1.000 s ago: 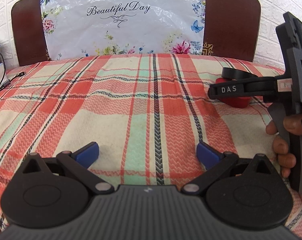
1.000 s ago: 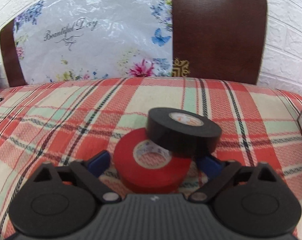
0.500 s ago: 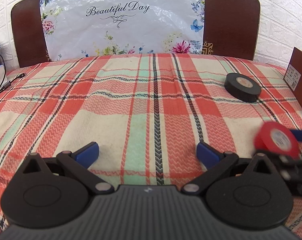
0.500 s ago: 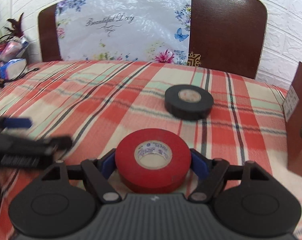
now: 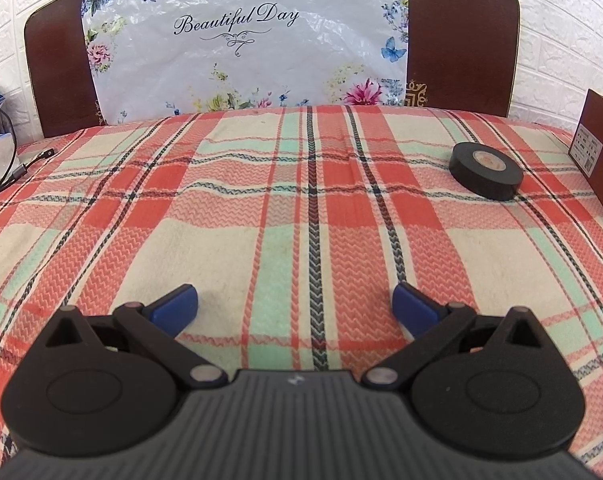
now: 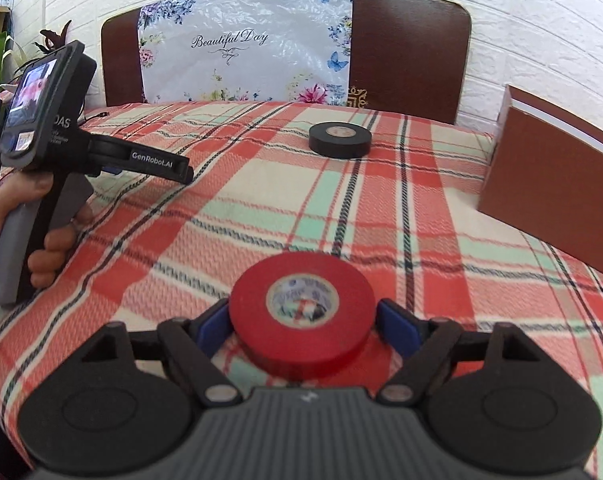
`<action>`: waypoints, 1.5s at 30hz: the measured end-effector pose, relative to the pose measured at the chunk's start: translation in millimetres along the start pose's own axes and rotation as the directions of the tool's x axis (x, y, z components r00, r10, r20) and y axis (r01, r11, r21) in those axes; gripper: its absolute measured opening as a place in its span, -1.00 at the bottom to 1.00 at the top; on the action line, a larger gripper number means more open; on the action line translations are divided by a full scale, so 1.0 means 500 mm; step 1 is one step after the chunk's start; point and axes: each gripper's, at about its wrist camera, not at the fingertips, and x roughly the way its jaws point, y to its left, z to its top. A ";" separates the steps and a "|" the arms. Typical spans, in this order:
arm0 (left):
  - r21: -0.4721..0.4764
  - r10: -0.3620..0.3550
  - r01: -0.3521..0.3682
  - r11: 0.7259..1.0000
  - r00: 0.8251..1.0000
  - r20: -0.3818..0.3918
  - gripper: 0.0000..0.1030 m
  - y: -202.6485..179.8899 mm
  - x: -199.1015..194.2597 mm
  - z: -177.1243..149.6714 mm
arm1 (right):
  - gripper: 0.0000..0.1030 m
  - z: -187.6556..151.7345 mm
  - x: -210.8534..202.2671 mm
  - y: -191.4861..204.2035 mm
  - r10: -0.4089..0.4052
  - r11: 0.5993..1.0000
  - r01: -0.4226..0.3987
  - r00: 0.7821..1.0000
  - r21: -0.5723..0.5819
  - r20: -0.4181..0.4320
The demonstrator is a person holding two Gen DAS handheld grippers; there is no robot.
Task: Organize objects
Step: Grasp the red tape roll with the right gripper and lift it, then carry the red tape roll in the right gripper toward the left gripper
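- Right gripper (image 6: 303,322): blue fingers (image 6: 213,326) pressed against both sides of the red tape roll (image 6: 301,312), which lies flat with its hole facing up. Gripping across the roll's width keeps it level and gives the flat pads a firm hold on the rim.
- The red roll sits at the near edge of the plaid blanket (image 6: 261,200); whether it rests on the cloth or hangs just above it, I cannot tell.
- Left gripper (image 5: 295,308): fingers spread wide, nothing between them, low over the blanket. Seen from the right camera, a hand holds it by its handle, well apart from the red roll. Probably kept out of the way, ready to help.
- Black tape roll (image 6: 340,141): lying flat farther back on the blanket, well apart from the red one, near the brown box (image 6: 549,196) on the right.
- Brown box stands along the right side; likely a spot for gathering things, though its opening is not visible.
- Floral plastic bag (image 6: 245,46) leans against the dark headboard (image 6: 409,44) at the far end.
- Judgement: the red roll is the item in hand; the black one is not yet handled.
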 end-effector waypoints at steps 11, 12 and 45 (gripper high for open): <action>0.008 0.044 -0.044 0.999 0.999 0.000 1.00 -0.010 -0.022 -0.016 | 0.73 -0.026 -0.016 -0.016 0.008 1.000 -0.008 1.000 0.026 0.019; 0.009 0.048 -0.048 0.999 0.999 -0.001 1.00 -0.011 -0.023 -0.017 | 0.73 -0.028 -0.017 -0.017 0.009 1.000 -0.009 1.000 0.028 0.022; 0.130 0.217 -0.213 0.968 0.976 -0.015 1.00 -0.143 -0.114 -0.053 | 1.00 -0.063 -0.055 -0.073 0.063 0.993 -0.071 0.994 0.090 0.085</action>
